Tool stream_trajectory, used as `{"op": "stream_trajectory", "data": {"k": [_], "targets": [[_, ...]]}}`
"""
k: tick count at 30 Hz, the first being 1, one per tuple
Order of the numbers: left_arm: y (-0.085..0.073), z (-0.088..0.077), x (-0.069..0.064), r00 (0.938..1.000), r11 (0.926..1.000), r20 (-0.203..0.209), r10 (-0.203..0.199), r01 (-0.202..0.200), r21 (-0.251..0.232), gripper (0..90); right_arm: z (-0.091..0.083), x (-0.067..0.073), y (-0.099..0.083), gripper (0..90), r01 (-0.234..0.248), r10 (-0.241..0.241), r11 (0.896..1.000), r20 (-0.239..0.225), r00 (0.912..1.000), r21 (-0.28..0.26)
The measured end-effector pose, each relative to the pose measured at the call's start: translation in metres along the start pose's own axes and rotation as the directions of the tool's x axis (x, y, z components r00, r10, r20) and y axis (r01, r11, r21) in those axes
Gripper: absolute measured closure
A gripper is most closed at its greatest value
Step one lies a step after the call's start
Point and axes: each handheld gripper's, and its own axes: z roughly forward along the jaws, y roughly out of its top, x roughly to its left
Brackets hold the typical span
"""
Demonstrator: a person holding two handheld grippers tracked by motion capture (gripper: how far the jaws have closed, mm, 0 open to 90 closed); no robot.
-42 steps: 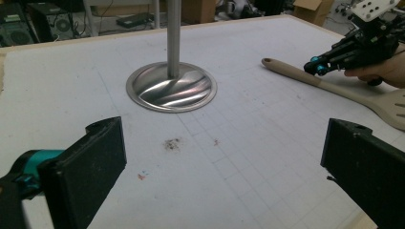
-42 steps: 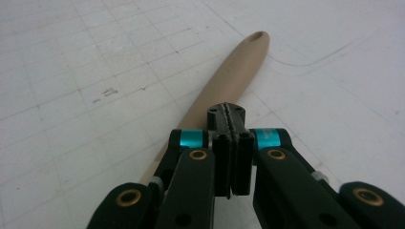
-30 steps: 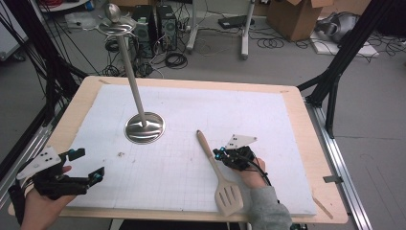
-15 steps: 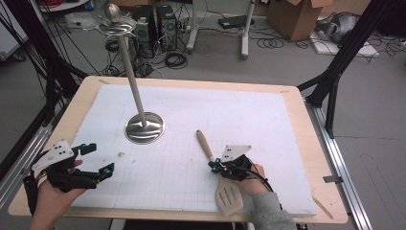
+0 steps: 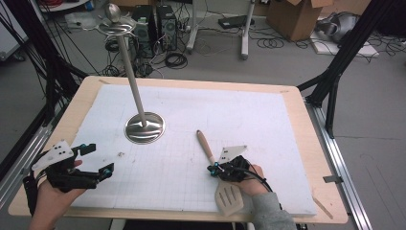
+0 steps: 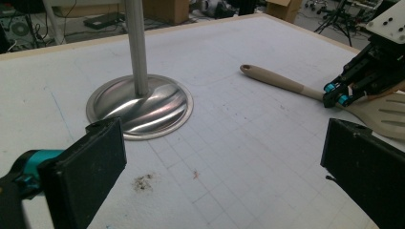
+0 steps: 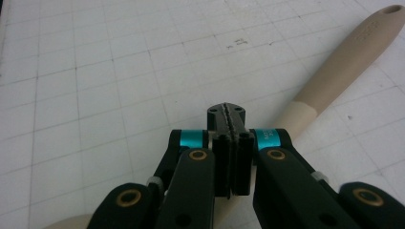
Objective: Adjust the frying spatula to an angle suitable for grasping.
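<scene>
Ahead of both claws spreads the tabletop (image 5: 297, 143), a pale wooden board covered by a white gridded mat. Beyond the left claw (image 5: 98, 160), well apart from it, stands a metal stand (image 5: 144, 127): a round, shiny base with a thin upright pole rising to a small ring at the top. Just in front of and beneath the right claw (image 5: 214, 169) lies a beige spatula (image 5: 207, 146), flat on the mat. Its slotted blade sits back beside the person's right hand (image 5: 246, 179), and its rounded handle runs away past the claw tips.

The left claw is held low near the tabletop's near corner, its two black pads wide apart with nothing between them. In the right gripper view, the right claw (image 7: 229, 114) is fully closed, pad against pad, and hovers directly over the spatula's neck, touching or nearly touching it; I cannot tell which. It grips nothing.

The spatula looks light and stiff, likely smooth plastic or silicone, so it could slide or spin on the mat if nudged. The best hold appears to be the narrower neck or lower handle, near the balance point, with the pads squeezing its sides.
</scene>
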Motion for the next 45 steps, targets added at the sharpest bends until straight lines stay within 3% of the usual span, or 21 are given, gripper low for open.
{"op": "stream_trajectory", "data": {"k": [17,45], "targets": [[-0.001,0.004,0.001,1.0000,0.9999,0.005,0.001,-0.001,0.010,2.0,-0.009,0.002,-0.001,90.0,-0.041,0.040,0.999,0.044,0.9982,0.032],[0.006,0.017,0.001,0.9994,0.9999,0.034,0.009,-0.009,0.007,2.0,-0.039,-0.005,-0.030,90.0,-0.096,0.095,0.995,0.066,0.9933,0.013]]}}
